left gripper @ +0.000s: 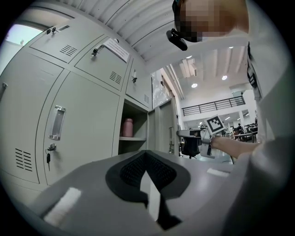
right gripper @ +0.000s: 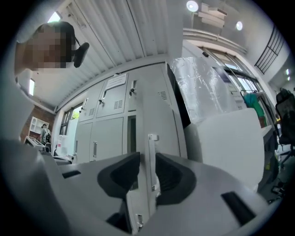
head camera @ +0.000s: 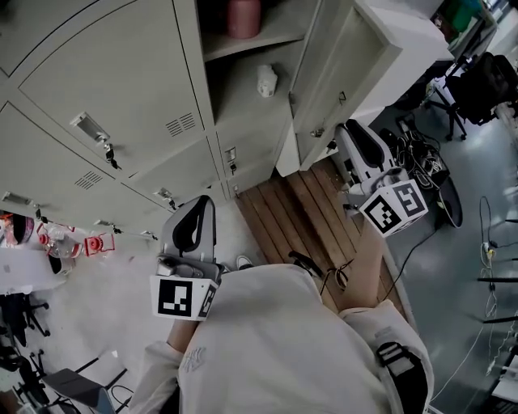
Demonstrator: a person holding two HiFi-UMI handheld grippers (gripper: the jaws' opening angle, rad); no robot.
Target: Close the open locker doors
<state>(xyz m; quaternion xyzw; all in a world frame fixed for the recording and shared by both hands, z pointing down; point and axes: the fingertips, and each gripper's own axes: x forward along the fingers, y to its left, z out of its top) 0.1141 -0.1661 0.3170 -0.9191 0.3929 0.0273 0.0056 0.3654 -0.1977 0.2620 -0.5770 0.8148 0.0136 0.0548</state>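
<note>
One grey locker compartment [head camera: 243, 77] stands open, with a pink bottle [head camera: 243, 16] on its shelf and a white object [head camera: 266, 79] below. Its door [head camera: 336, 73] swings out to the right. My right gripper [head camera: 344, 131] is at that door's free edge. In the right gripper view the door's thin edge [right gripper: 150, 152] stands in the gap of my right gripper [right gripper: 147, 174], which is open. My left gripper [head camera: 202, 204] is shut and empty, held level in front of the closed lockers [head camera: 105, 89]. The left gripper view shows its tips [left gripper: 146, 156] below the open compartment [left gripper: 134, 138].
A wooden pallet [head camera: 307, 210] lies on the floor before the open locker. A white cabinet [head camera: 405, 40] stands right of the door. Cables [head camera: 421, 158] and an office chair [head camera: 477, 81] are further right. Clutter [head camera: 48, 242] sits at the left.
</note>
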